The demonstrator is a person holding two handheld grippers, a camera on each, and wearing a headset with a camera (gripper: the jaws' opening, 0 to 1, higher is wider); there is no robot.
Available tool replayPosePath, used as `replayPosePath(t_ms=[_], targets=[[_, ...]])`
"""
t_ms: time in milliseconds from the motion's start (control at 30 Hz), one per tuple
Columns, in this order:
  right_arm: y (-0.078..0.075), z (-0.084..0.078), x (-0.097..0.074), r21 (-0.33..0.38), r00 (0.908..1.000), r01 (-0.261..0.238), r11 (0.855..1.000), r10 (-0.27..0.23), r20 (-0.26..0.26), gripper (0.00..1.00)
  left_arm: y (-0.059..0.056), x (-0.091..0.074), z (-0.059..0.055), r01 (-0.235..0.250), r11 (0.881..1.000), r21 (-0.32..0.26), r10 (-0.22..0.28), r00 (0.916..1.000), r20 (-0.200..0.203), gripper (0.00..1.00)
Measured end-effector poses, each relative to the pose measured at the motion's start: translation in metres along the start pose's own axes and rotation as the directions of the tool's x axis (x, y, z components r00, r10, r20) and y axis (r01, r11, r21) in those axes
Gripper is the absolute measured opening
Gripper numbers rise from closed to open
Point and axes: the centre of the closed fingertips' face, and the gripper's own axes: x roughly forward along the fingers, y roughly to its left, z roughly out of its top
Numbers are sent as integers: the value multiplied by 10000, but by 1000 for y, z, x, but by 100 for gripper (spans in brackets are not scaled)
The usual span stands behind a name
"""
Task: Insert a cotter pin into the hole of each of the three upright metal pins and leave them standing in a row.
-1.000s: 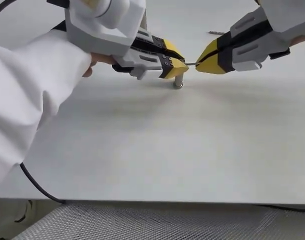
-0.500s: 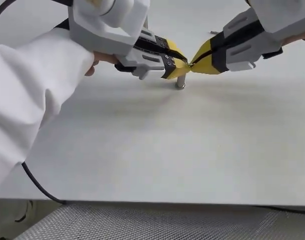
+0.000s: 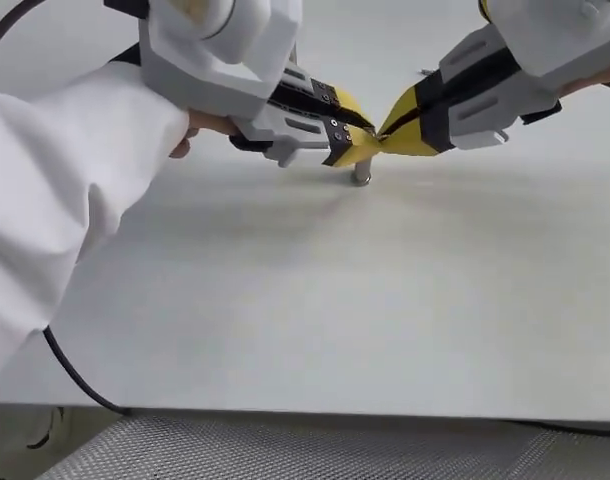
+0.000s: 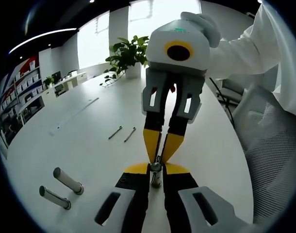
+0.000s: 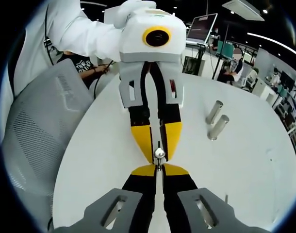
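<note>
Left tool clamps metal pin – axis upright | right tool pinches cotter pin – near level

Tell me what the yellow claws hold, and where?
The left gripper clamps the upright metal pin by its upper part. The right gripper pinches what looks like a cotter pin, by one end.

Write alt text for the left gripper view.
The left gripper clamps an upright metal pin on a white table while the right gripper, facing it, holds a cotter pin at the pin's top. Two more metal pins and two cotter pins lie to the left.
</note>
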Motion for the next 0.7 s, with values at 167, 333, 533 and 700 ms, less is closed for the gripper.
replayPosePath(t_ms=[167, 333, 533, 700], targets=[[-1, -1, -3, 153, 10000, 58, 9999, -59, 50, 0, -1, -1, 1, -25, 10000, 90, 25, 10000, -41, 9], [-1, -2, -6, 184, 9999, 119, 9998, -119, -18, 1, 0, -1, 2, -55, 9999, 109, 56, 10000, -19, 9], [-1, -3, -10, 362, 9998, 180, 9992, -181, 15, 0, 1, -1, 1, -140, 9999, 19, 140, 9998, -114, 10], [-1, -3, -12, 480, 9997, 217, 9986, -224, 137, 0, -1, -2, 1, -101, 9999, -26, 101, 9999, -119, 10]])
